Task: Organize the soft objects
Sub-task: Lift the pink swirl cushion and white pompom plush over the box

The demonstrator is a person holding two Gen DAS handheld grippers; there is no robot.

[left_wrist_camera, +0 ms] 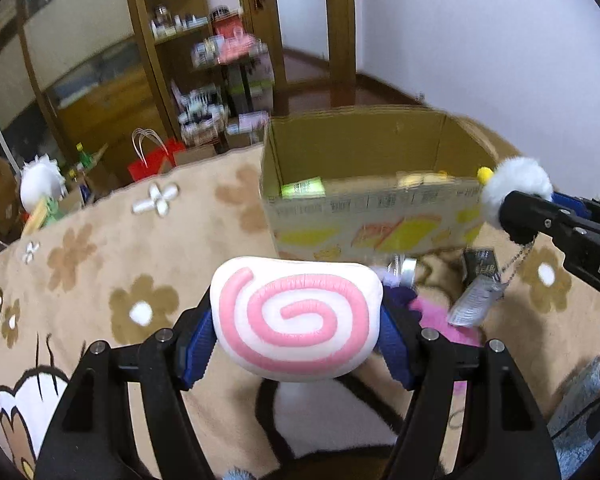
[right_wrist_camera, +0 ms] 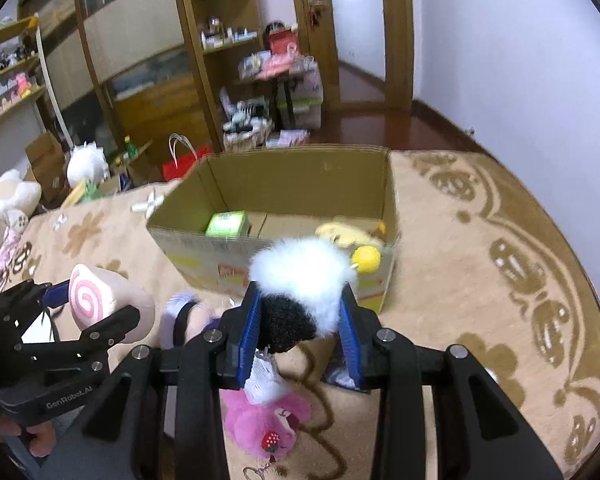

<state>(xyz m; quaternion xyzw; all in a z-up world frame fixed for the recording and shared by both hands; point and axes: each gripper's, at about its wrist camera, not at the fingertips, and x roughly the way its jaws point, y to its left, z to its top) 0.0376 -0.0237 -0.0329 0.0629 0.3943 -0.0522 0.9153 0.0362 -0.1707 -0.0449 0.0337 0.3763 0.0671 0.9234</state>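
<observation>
My left gripper [left_wrist_camera: 296, 322] is shut on a white plush roll with a pink spiral [left_wrist_camera: 296, 316], held above the beige flowered blanket; it also shows in the right wrist view [right_wrist_camera: 100, 296]. My right gripper [right_wrist_camera: 300, 320] is shut on a fluffy white and black plush with a yellow pompom [right_wrist_camera: 300, 276], seen at the right of the left wrist view [left_wrist_camera: 516, 184]. Both are held just in front of an open cardboard box [right_wrist_camera: 276, 184] that holds a green packet [right_wrist_camera: 226, 224] and a yellow soft toy [right_wrist_camera: 344, 234].
A pink plush with a strawberry [right_wrist_camera: 268, 424] and a purple plush [right_wrist_camera: 184, 312] lie on the blanket [right_wrist_camera: 460, 280] below the grippers. Beyond the blanket edge stand wooden cabinets, a red bag [right_wrist_camera: 184, 164] and white plush toys [right_wrist_camera: 8, 196].
</observation>
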